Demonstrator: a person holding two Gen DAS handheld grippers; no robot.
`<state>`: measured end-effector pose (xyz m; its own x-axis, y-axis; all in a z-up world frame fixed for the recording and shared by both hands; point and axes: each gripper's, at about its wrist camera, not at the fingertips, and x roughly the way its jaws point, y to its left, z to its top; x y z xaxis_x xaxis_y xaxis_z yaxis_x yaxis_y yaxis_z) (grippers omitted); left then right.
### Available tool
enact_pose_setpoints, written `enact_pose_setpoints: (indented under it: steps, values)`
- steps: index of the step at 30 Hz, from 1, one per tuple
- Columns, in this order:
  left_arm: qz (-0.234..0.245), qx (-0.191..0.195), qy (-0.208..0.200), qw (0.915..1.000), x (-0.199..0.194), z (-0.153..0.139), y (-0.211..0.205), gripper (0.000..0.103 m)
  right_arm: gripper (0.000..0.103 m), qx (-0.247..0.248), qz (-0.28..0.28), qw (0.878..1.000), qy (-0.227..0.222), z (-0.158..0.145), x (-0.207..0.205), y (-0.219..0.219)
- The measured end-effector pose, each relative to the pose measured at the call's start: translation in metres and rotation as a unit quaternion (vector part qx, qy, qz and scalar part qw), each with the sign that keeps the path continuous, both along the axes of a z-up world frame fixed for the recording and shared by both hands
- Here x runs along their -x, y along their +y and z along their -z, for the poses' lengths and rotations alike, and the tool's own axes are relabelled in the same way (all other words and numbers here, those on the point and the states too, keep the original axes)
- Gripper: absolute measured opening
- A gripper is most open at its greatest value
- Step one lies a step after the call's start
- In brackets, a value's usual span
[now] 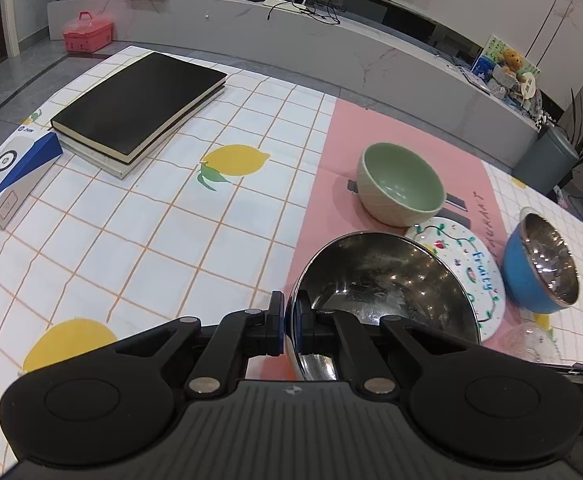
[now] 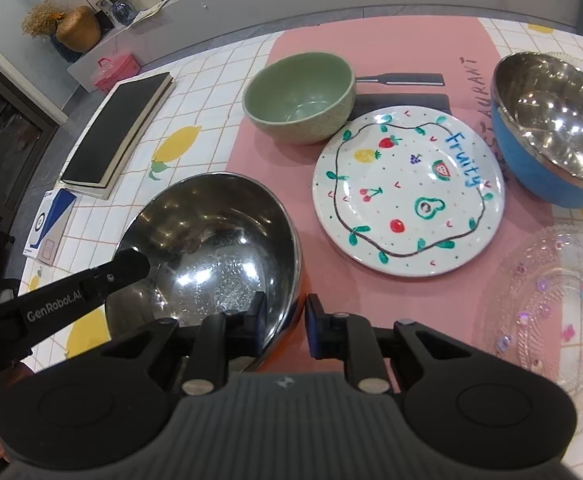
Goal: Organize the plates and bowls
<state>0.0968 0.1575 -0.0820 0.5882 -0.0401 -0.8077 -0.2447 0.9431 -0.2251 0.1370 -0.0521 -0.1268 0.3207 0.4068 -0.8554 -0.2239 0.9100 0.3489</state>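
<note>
Two claws meet on one steel bowl, which sits at the near left edge of the pink mat on the table. At far left lie two stacked books and a small blue-and-white box, clear of the work. The left claw is clamped on the bowl's near rim, one finger outside the wall and one inside. The right claw straddles the rim at another spot, with jaws apart and one pad inside; whether it touches the metal cannot be told.

Moving right: a green ceramic bowl stands farther back, the painted fruit plate lies just beside it, a blue bowl with steel lining stands at far right, and a clear glass plate lies near right.

Assessment: the steel bowl is likely light, rigid and slick, so a rim pinch may slip or let it swing; a squarely seated grip is advised. The ceramic and glass pieces are fragile and should be taken by their edges. Whether the bowl is lifted or resting cannot be told.
</note>
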Motion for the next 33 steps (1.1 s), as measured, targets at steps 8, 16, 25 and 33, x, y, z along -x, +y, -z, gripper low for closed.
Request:
enact_pose_setpoints:
  steps: [8, 16, 25, 33]
  values:
    - [0.007, 0.001, -0.001, 1.0, 0.028, -0.019, -0.014, 0.004, 0.019, -0.002, -0.009, 1.0, -0.005, -0.022, 0.03, -0.017]
    - [0.024, -0.001, -0.005, 0.9997, 0.056, -0.032, -0.03, 0.005, 0.019, -0.031, 0.011, 0.999, 0.004, -0.028, 0.065, -0.044]
    - [0.022, 0.012, 0.008, 0.9996, 0.078, -0.023, -0.039, 0.005, 0.019, -0.033, 0.017, 0.999, 0.017, -0.025, 0.087, -0.056]
    - [0.016, 0.019, 0.02, 0.9995, 0.084, -0.012, -0.033, 0.005, 0.019, -0.026, 0.011, 0.999, 0.03, -0.016, 0.092, -0.05]
